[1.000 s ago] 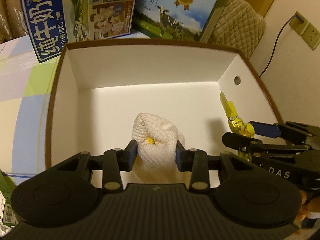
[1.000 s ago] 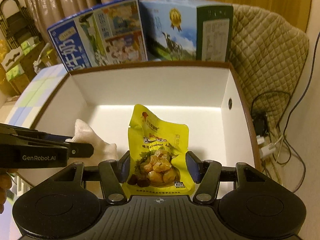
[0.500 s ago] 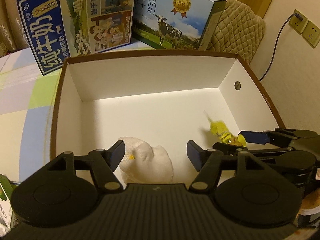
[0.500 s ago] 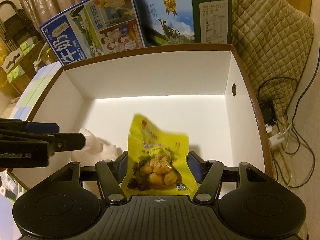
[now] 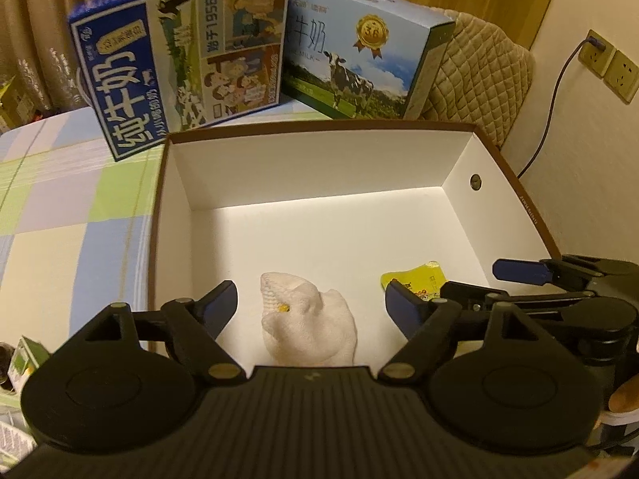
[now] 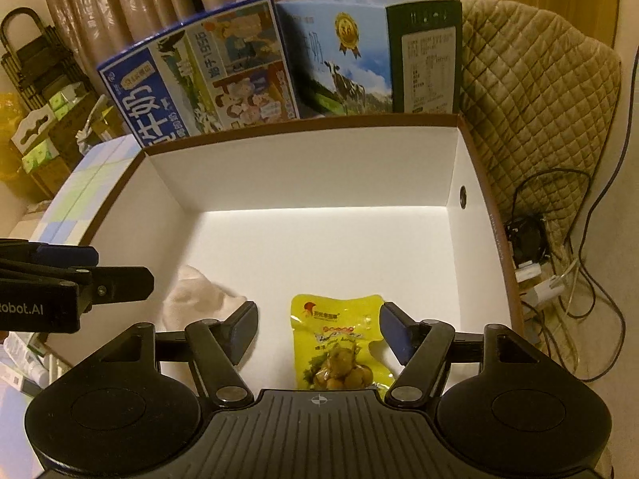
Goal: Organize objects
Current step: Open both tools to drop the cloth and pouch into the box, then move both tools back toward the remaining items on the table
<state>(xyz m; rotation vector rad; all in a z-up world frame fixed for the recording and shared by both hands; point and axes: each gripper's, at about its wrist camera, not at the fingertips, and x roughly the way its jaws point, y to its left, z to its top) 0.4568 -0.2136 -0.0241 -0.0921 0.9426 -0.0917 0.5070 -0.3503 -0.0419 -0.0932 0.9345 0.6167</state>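
- My left gripper [image 5: 309, 305] has its jaws spread wide, the white cloth bundle [image 5: 307, 321] lying free between them on the box floor.
- My right gripper [image 6: 317, 329] is released too; the yellow snack pouch [image 6: 339, 345] lies flat between its fingers.
- Both rest near the front of the white box [image 6: 303, 175].
- Beyond stand two milk cartons [image 5: 183, 64].

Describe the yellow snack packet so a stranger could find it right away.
Look in the open white box with the brown rim. On its floor, near the front, lies the snack packet, right of a white cloth bundle. It is flat, glossy and bright yellow.
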